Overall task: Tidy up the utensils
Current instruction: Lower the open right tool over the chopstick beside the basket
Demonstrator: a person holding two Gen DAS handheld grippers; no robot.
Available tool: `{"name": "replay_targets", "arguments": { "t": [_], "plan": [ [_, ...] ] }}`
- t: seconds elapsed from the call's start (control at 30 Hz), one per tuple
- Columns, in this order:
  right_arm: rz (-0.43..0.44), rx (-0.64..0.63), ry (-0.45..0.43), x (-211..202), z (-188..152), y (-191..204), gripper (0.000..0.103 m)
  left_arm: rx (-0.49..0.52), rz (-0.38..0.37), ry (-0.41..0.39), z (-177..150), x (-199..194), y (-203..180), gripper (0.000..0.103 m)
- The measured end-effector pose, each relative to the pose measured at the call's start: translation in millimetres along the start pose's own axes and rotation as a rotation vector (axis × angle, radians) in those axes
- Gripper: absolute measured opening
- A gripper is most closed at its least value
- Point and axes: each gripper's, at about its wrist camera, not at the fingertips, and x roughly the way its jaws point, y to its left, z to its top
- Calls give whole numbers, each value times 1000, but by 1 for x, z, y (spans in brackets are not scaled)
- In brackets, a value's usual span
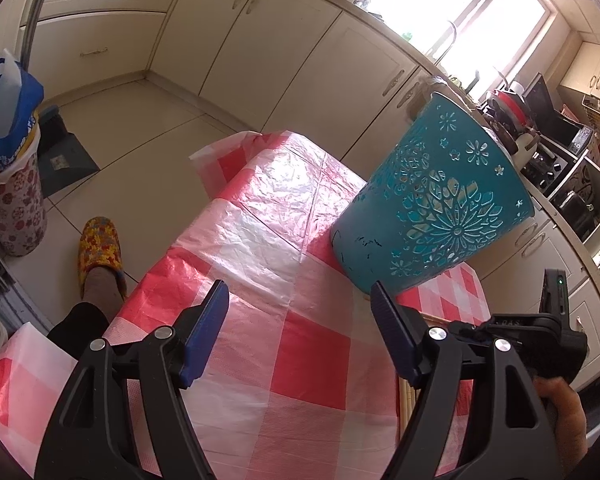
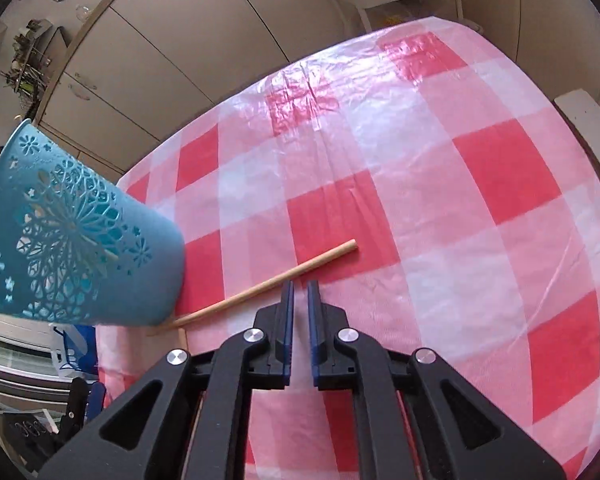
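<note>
**Home kitchen, lived-in**

Cream cabinet doors (image 1: 260, 52) are seen along a countertop, a faucet (image 1: 452, 36) below a bright window (image 1: 460, 4). A stove with knobs (image 1: 556, 160) is noted. A checked plastic tablecloth (image 2: 380, 160), slippered foot (image 1: 98, 252) and lined waste bin (image 1: 14, 200) are recorded.

One teal holder (image 2: 72, 236), one wooden chopstick (image 2: 260, 286) on the bench (image 2: 460, 200); two hand-held grippers, left (image 1: 300, 296) and right (image 2: 301, 286).
</note>
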Motion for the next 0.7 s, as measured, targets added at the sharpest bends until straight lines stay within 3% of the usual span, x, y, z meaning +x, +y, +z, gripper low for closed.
{"name": "replay_targets", "arguments": {
  "t": [0.03, 0.07, 0.1, 0.13, 0.2, 0.4, 0.53, 0.6, 0.7],
  "plan": [
    [-20, -10, -5, -1, 3, 4, 20, -1, -1, 0, 0, 0, 0, 70],
    [-41, -13, -17, -4, 6, 7, 37, -2, -3, -1, 0, 0, 0, 70],
    [-44, -22, -39, -7, 7, 10, 44, -4, -6, -2, 0, -1, 1, 70],
    [-27, -44, -71, -13, 6, 13, 44, -6, -8, -3, 0, -1, 1, 70],
    [-64, -111, -107, -17, 2, 22, 54, -10, -10, -4, 0, -1, 2, 71],
    [-204, -264, -110, 4, 2, 43, 54, -12, -7, -4, 0, -1, 1, 72],
    [-229, -436, -131, 3, -12, 59, 55, -17, -6, -2, 0, -1, 3, 72],
    [-170, -530, -146, -2, -21, 61, 57, -14, -7, 0, 0, 0, 2, 73],
    [-155, -701, -161, -2, -28, 68, 63, -15, -6, 0, 0, 0, 2, 73]
  ]
}}
